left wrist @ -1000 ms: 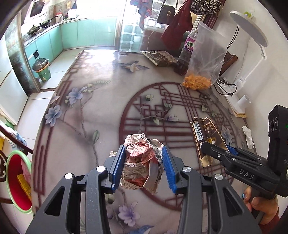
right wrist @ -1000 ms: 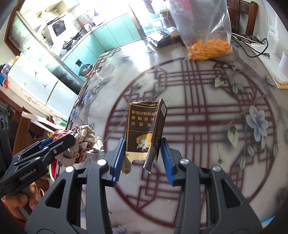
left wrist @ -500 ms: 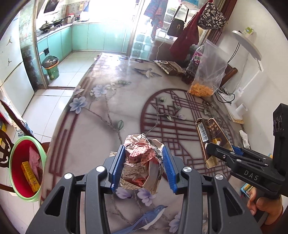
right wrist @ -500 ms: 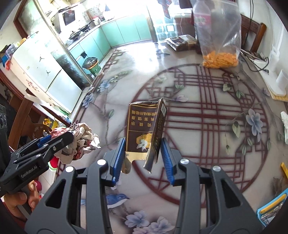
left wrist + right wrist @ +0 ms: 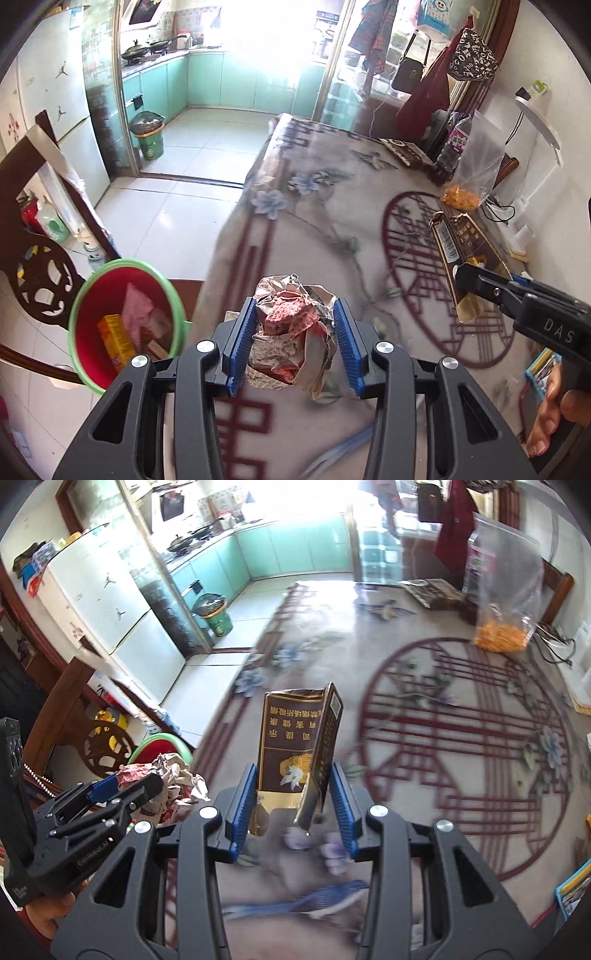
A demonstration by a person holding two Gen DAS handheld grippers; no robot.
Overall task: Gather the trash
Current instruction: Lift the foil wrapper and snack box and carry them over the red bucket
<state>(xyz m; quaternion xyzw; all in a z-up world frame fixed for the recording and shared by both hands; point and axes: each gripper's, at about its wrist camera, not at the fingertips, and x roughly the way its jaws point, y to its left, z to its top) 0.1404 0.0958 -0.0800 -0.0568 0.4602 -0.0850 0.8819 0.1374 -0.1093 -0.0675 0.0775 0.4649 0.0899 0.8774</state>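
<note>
Left gripper clenched on crumpled wrapper, right gripper clenched on brown carton, red bin beside patterned table.

Left gripper clamped on a crumpled wrapper, blue pads pressed against both its sides, above the near edge of the flowered table. Right gripper gripped a flattened brown carton over the table. Down to the left, on the floor, a red bin with a green rim, holding scraps and a yellow box.
</note>
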